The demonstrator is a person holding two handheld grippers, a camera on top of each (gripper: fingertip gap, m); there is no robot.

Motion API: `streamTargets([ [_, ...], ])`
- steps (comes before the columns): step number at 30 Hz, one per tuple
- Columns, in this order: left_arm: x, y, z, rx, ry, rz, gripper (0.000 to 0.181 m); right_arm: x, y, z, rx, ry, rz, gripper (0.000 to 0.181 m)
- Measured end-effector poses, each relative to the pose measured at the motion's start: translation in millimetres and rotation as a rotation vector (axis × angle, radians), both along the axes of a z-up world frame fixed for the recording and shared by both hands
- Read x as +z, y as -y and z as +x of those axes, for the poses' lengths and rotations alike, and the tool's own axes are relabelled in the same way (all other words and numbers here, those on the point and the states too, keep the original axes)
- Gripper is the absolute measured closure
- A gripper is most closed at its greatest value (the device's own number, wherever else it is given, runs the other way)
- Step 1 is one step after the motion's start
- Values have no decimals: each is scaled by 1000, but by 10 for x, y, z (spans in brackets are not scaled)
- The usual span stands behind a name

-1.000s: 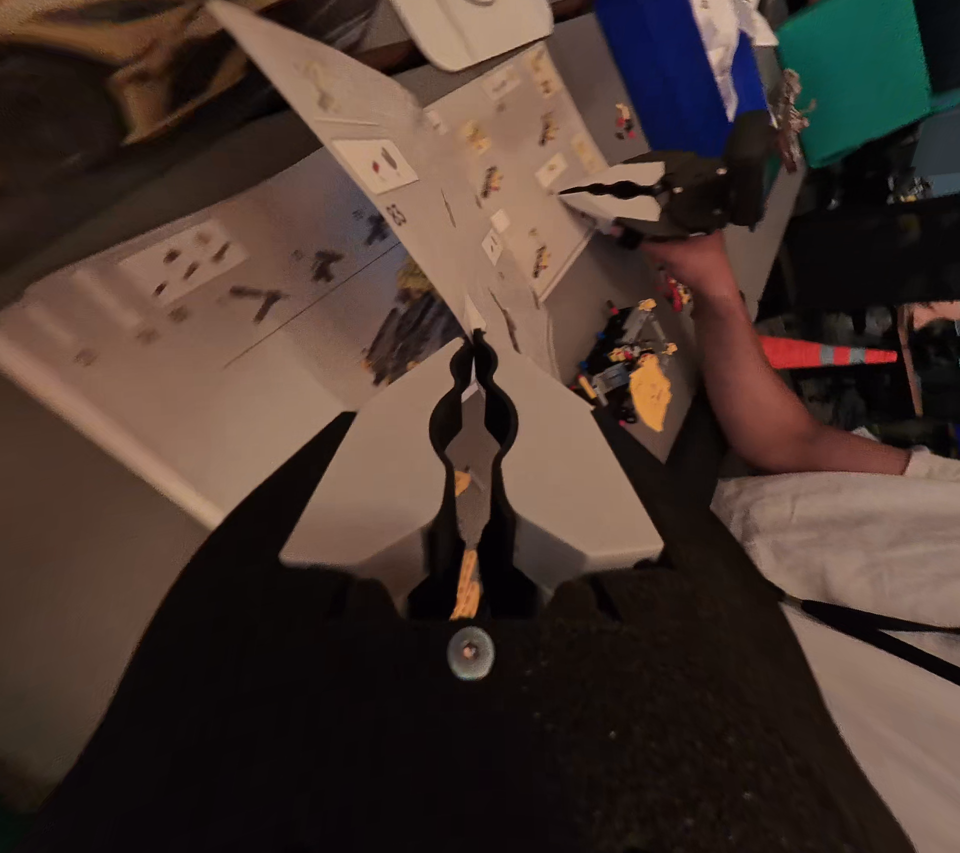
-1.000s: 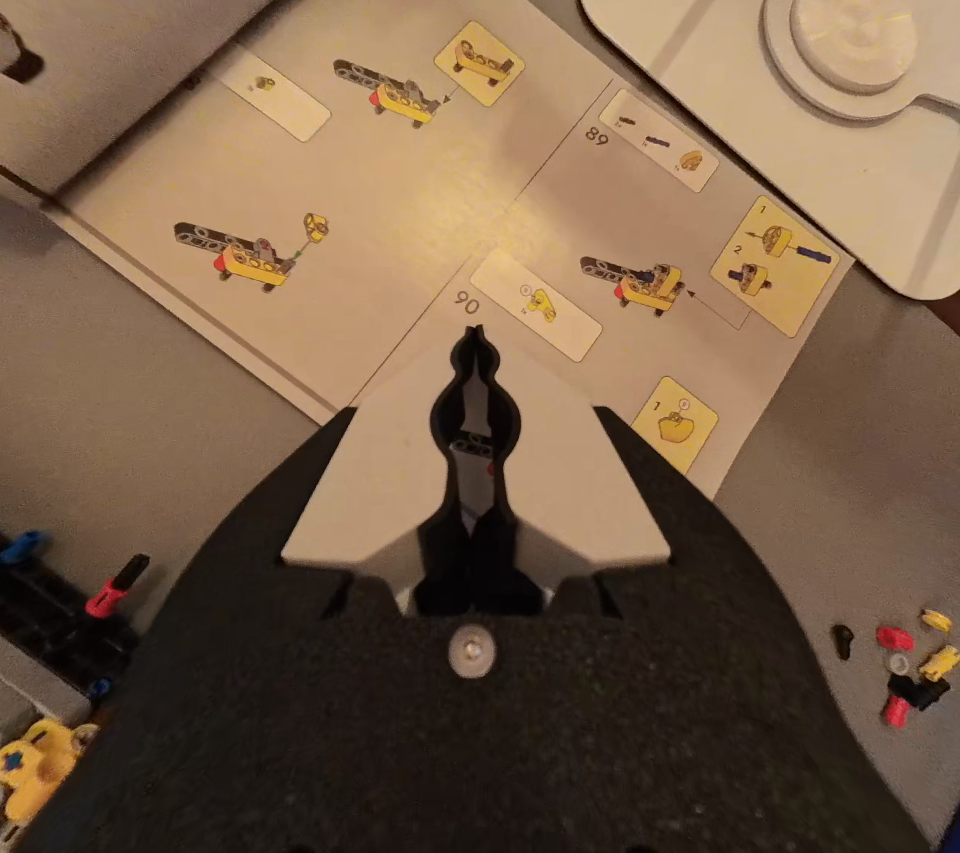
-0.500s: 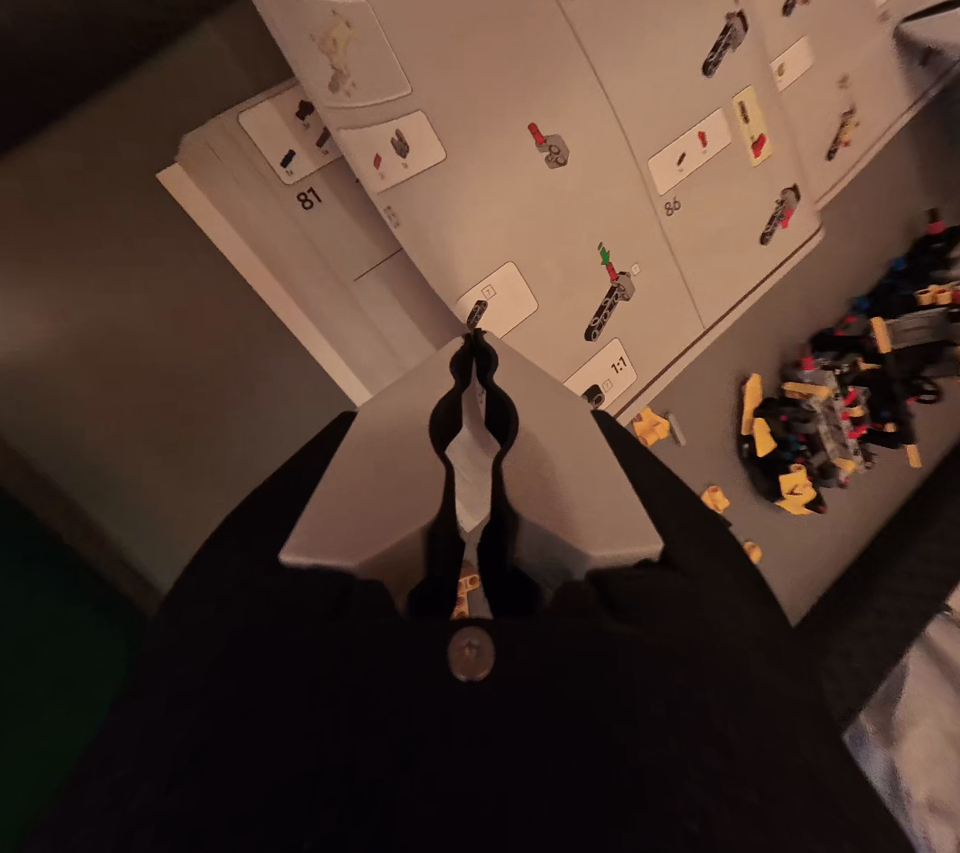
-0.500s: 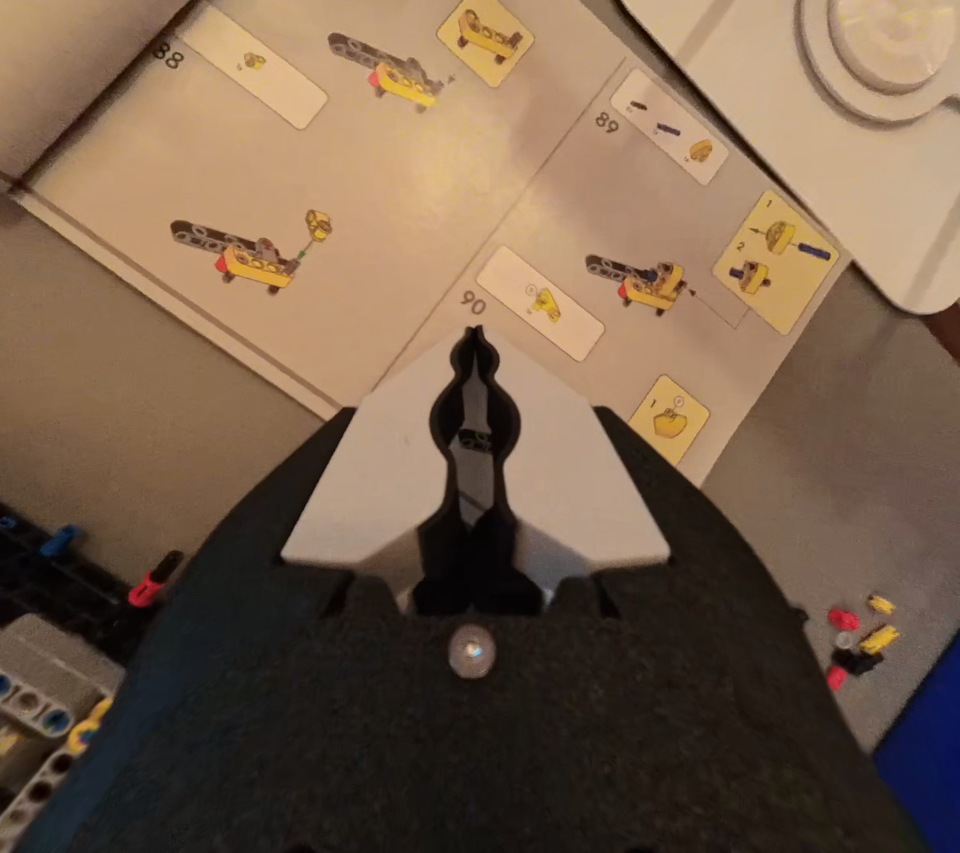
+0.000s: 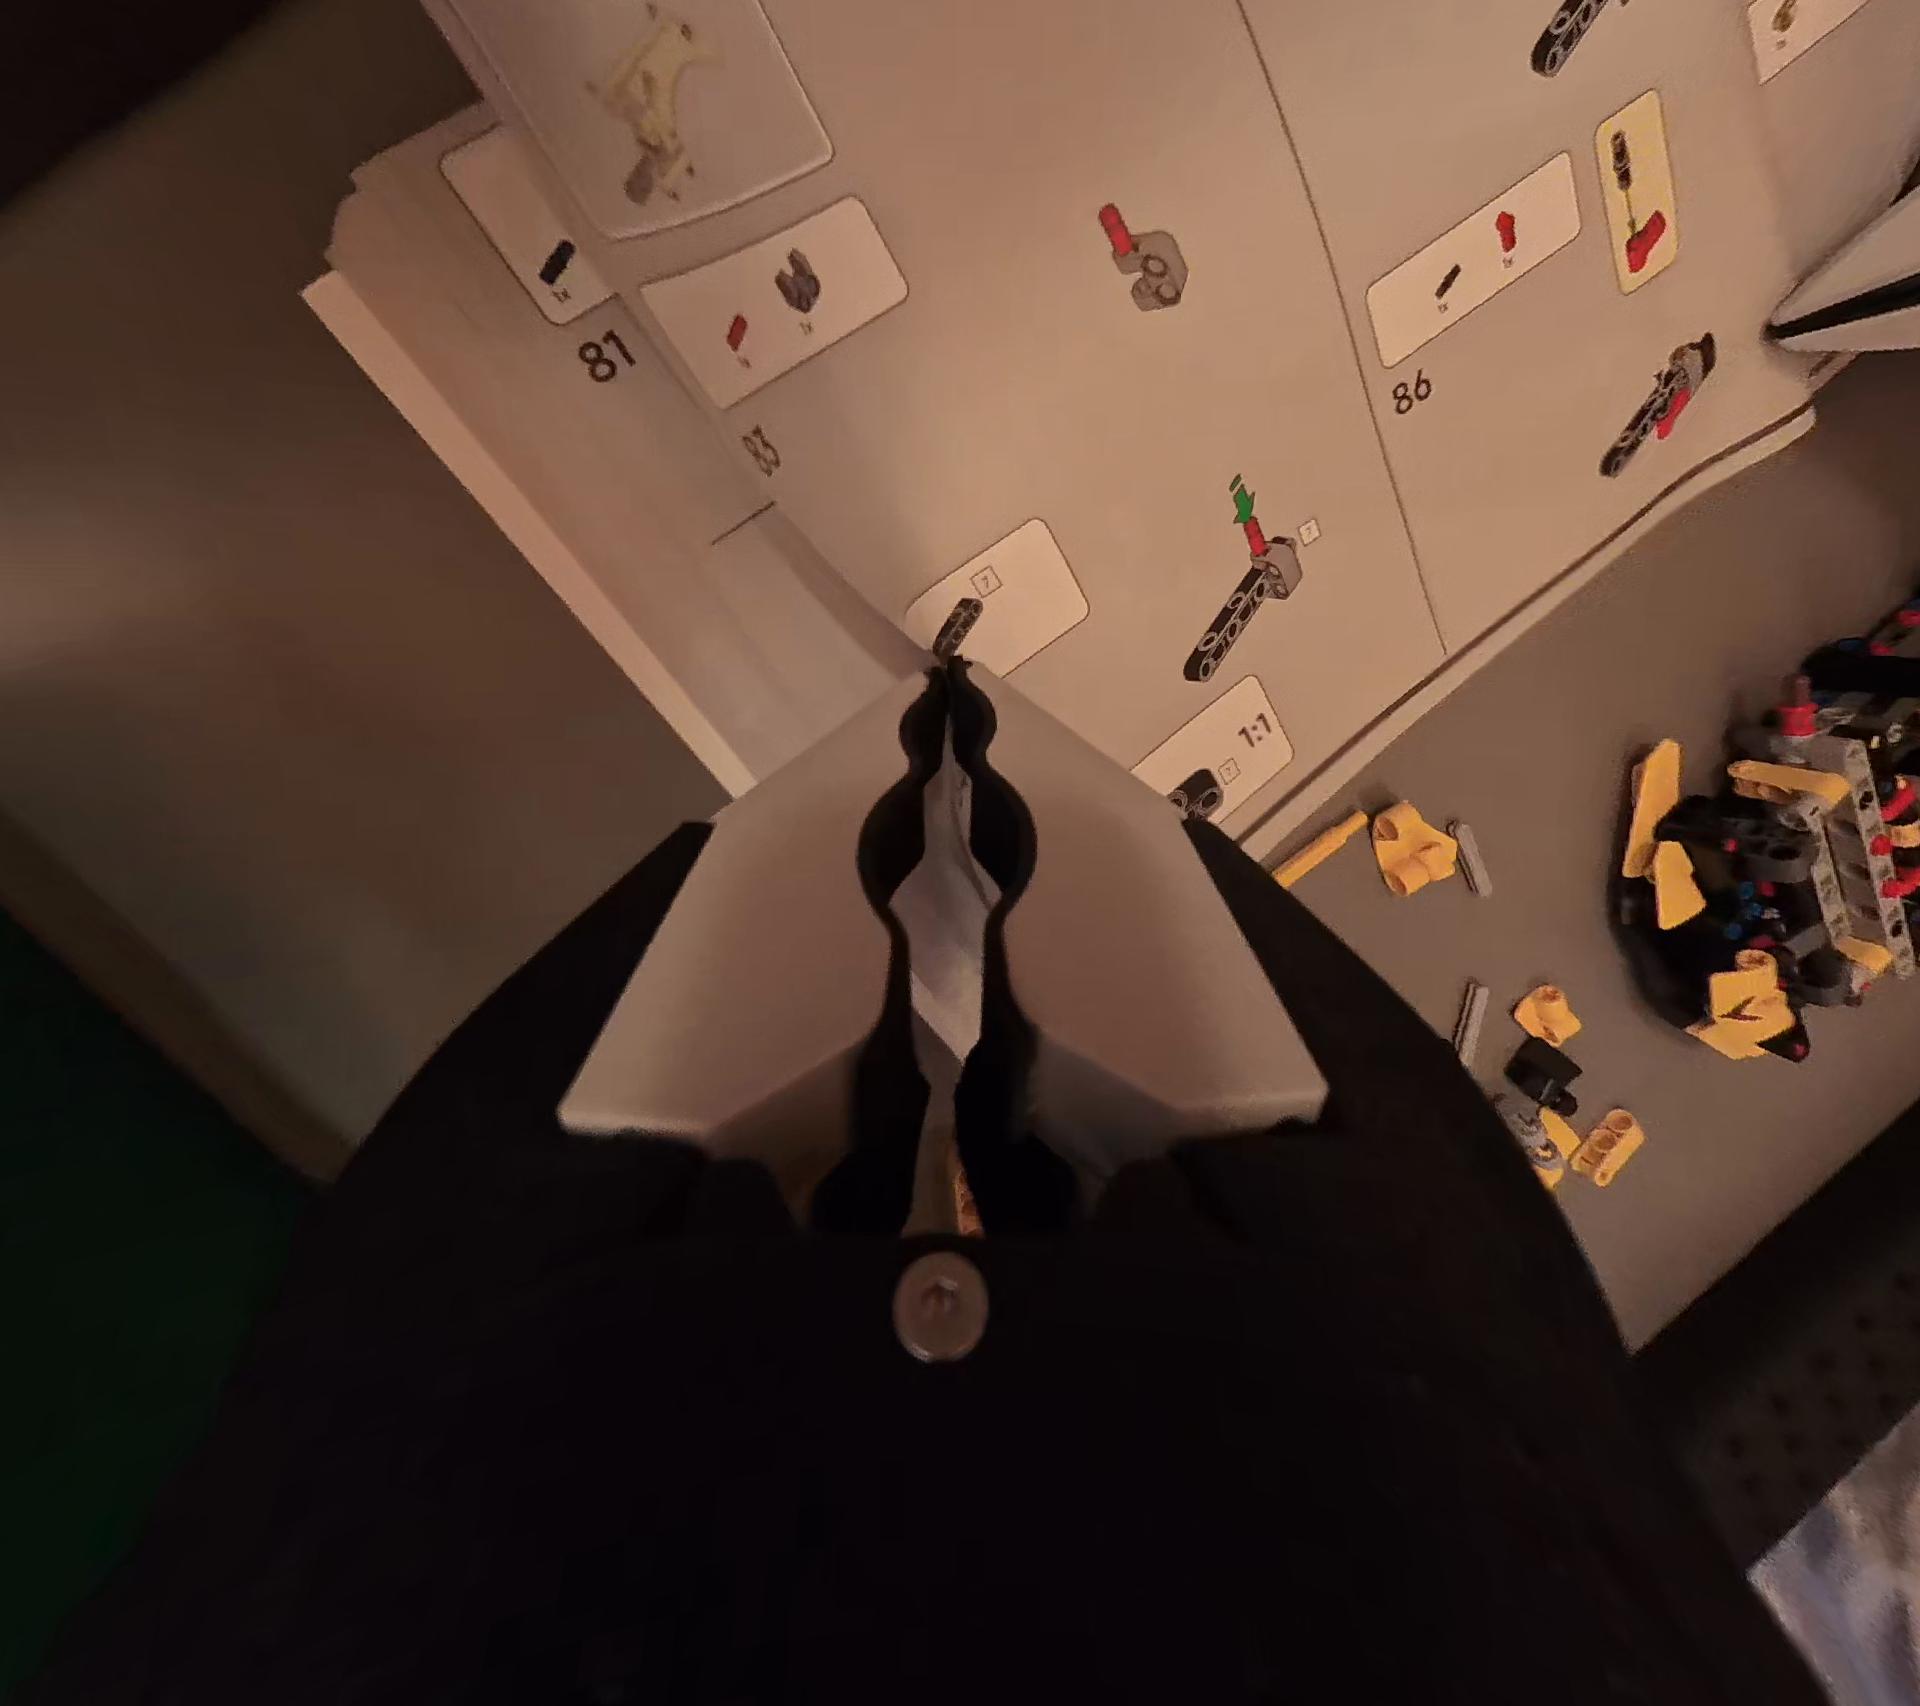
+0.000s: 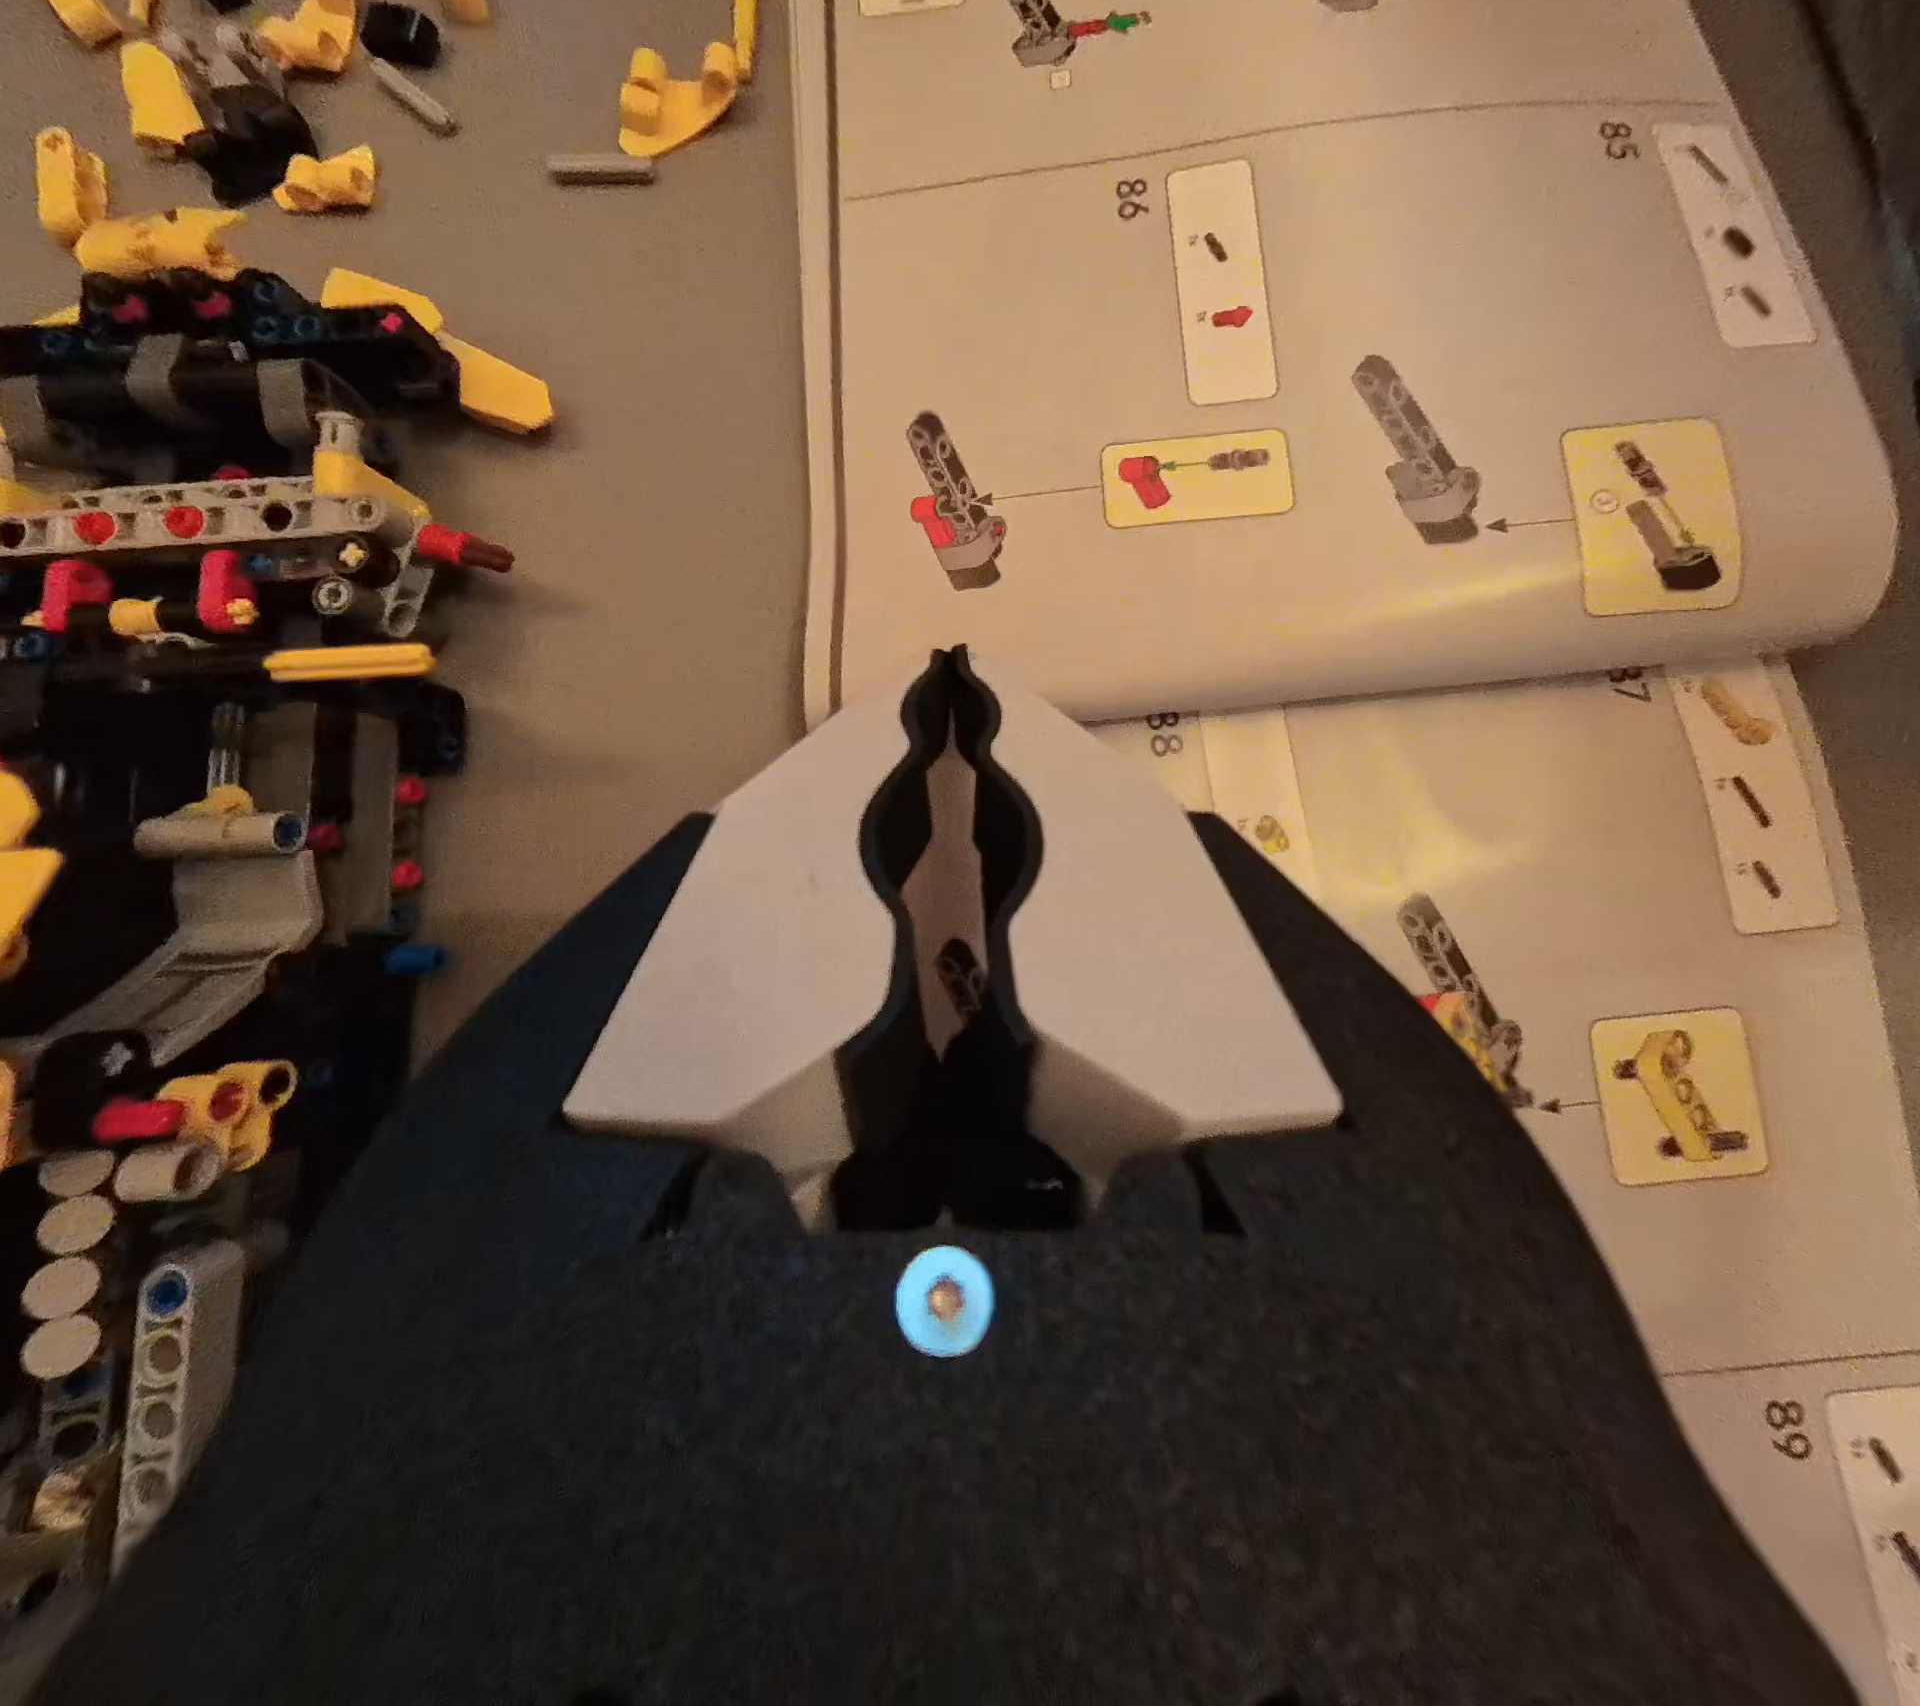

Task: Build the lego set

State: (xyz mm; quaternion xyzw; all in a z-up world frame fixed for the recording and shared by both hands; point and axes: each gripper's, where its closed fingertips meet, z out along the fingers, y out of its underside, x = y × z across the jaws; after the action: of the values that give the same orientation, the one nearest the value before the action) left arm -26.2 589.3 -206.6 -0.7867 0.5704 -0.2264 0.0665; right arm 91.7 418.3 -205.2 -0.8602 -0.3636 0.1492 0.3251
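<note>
The left tool (image 5: 951, 669) is closed with its black wavy tips pinching the lower edge of a glossy white paper page (image 5: 1039, 150) of the thick instruction booklet, which bows upward in a soft curve. The right tool (image 6: 954, 654) is also closed, apparently on nothing, hovering over the same booklet (image 6: 1351, 409) near its spine. To my eye the step in hand is a page turn: it should go best if the sheet is led over in a slow arc, the pinch kept on one leaf only, since thin coated paper creases and tears readily. The partly built lego model (image 6: 208, 565), a knobbly assembly of black, grey, yellow and red plastic beams and pins, sits on the matte grey table (image 6: 623, 513) just beside the booklet, with loose yellow curved pieces (image 6: 675, 98) scattered nearby.
</note>
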Motion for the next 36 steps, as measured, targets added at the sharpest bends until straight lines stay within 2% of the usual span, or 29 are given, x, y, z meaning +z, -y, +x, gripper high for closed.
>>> streamTargets([
  [3, -54, 2, -37, -10, -32, 9, 181, -30, -4, -6, 15, 73, -24, 181],
  [6, -68, -1, -28, -12, -50, 19, 181, -13, 3, -5, -2, 48, -67, 181],
  [8, -71, -21, -15, -14, -60, 36, 181, 87, 0, -28, 28, 5, -92, 181],
  [11, -72, -28, -14, -18, -76, 44, 181, 384, -372, 120, -67, -118, 59, 181],
  [13, -72, -27, -16, -17, -78, 44, 181, 304, -620, 412, -167, -61, 107, 181],
  [15, -72, -24, -19, -16, -78, 39, 181, 168, -730, 530, -193, -38, 119, 181],
  [16, -72, -26, -23, -13, -77, 36, 181, 79, -744, 554, -189, -13, 112, 181],
  [21, -67, -4, -63, 16, -41, -62, 181, -23, -736, 553, -125, 102, 119, 181],
  [25, -59, 5, -58, 63, -17, -168, 181, -34, -730, 557, -134, 70, 121, 181],
  [28, -54, -16, -52, 77, -18, -158, 181, -6, -742, 548, -162, 50, 125, 181],
  [29, -47, -26, -58, 76, -21, -130, 177, 11, -752, 548, -174, 56, 123, 181],
  [31, -3, -46, -59, 92, -16, -85, 152, 46, -758, 555, -207, 79, 128, 181],
  [33, 68, -34, -52, 103, 8, -66, 146, 211, -699, 470, -191, 42, 175, 177],
  [36, 121, -12, -98, 105, 13, -30, 142, 807, -549, 485, -273, -68, 336, 162],
])
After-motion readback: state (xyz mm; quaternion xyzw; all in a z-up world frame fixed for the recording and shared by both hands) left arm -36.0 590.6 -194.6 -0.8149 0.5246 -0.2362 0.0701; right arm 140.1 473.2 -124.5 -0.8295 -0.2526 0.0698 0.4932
